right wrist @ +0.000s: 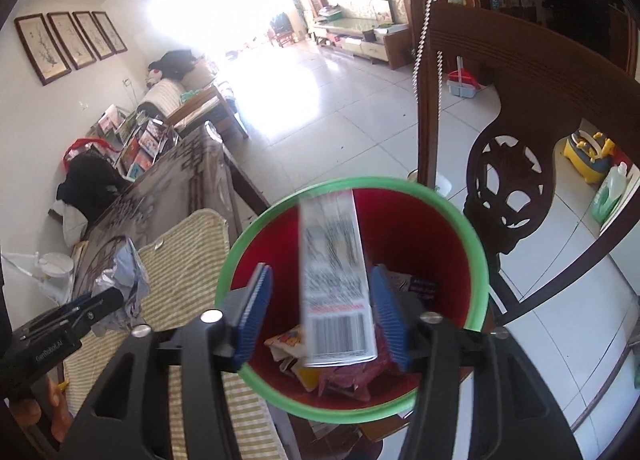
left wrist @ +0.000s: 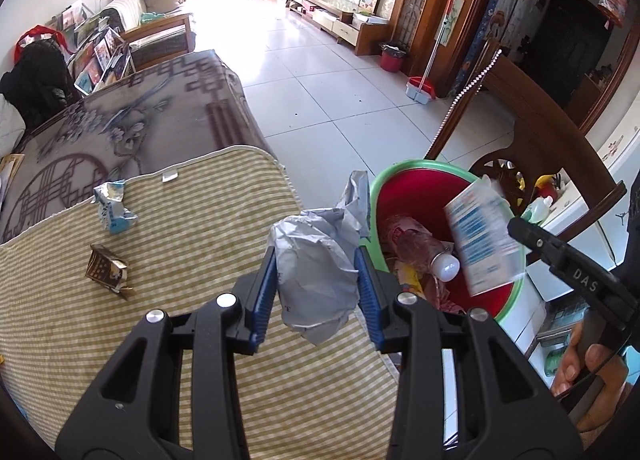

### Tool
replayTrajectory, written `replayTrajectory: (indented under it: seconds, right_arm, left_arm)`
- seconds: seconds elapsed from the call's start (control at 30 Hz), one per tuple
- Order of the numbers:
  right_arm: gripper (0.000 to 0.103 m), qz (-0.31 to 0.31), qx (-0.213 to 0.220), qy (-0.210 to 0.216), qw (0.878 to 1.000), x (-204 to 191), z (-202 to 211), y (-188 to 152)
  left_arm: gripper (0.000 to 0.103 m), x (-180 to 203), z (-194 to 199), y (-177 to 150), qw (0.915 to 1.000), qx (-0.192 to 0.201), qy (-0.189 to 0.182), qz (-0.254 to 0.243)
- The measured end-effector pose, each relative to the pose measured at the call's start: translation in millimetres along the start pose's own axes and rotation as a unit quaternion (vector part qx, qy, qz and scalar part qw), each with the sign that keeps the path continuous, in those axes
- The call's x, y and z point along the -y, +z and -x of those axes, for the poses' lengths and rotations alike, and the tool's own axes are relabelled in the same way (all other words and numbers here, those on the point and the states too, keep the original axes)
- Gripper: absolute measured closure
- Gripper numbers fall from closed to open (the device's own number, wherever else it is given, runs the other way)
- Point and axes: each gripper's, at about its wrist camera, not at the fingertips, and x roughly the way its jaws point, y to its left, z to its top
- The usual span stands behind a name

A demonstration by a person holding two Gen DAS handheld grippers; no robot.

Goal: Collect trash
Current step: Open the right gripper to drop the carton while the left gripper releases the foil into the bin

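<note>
My left gripper (left wrist: 316, 280) is shut on a crumpled grey plastic bag (left wrist: 316, 256) and holds it above the striped mat's right edge, beside the red bin with a green rim (left wrist: 416, 168). My right gripper (right wrist: 324, 308) is open above the bin (right wrist: 356, 182). A white and blue box (right wrist: 336, 280) hangs blurred between its blue pads, apart from the left pad; it also shows in the left wrist view (left wrist: 484, 240). The bin holds wrappers and a bottle (left wrist: 424, 252). A crushed blue and white carton (left wrist: 114, 208) and a brown wrapper (left wrist: 108, 272) lie on the mat.
The striped mat (left wrist: 180, 260) covers a table with a patterned cloth (left wrist: 132, 120). A dark wooden chair (right wrist: 516, 164) stands right behind the bin. Tiled floor (left wrist: 320, 80) lies beyond, with a sofa at the far left and a cabinet at the far right.
</note>
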Motion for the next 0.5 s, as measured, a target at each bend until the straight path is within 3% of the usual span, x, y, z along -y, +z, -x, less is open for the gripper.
replayTrajectory:
  seconds: [0.5]
  right_arm:
    - [0.040, -0.068, 0.019, -0.032, 0.997, 45.3, 33.8, -20.1]
  left_arm:
    - [0.066, 56.8, -34.3, 9.0, 0.9965, -0.026, -0.050, -0.061]
